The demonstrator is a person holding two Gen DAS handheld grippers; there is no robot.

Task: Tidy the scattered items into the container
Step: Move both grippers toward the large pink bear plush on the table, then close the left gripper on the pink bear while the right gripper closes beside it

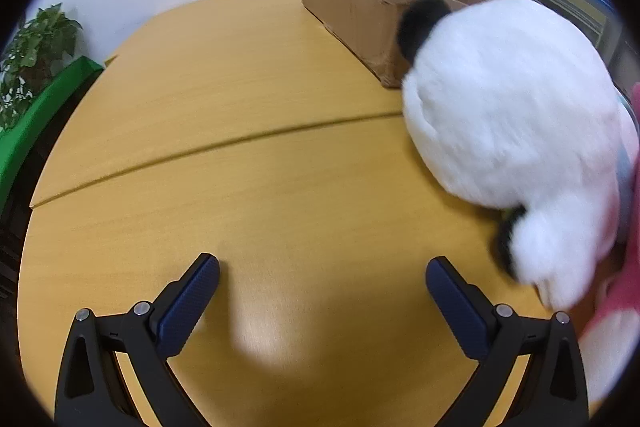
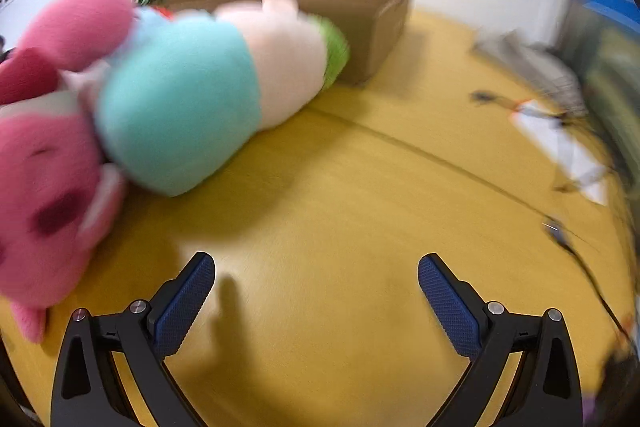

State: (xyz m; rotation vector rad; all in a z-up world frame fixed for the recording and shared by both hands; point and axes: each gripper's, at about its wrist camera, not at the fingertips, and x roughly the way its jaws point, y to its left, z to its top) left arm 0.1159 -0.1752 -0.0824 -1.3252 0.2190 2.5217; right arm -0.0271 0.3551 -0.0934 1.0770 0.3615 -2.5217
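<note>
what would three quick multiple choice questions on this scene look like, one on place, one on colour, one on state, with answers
1. Where does the cardboard box sit?
A. on the far part of the table
B. on the floor
C. between the left gripper's fingers

2. What colour is the band round the long plush toy?
A. black
B. turquoise
C. orange

3. How is the right gripper?
A. shut on a toy
B. shut on nothing
C. open, holding nothing

Answers: 1 A, the box stands on the wooden table near the wall. 2 B, its middle is turquoise. 3 C, the fingers stand wide apart over bare wood.
</note>
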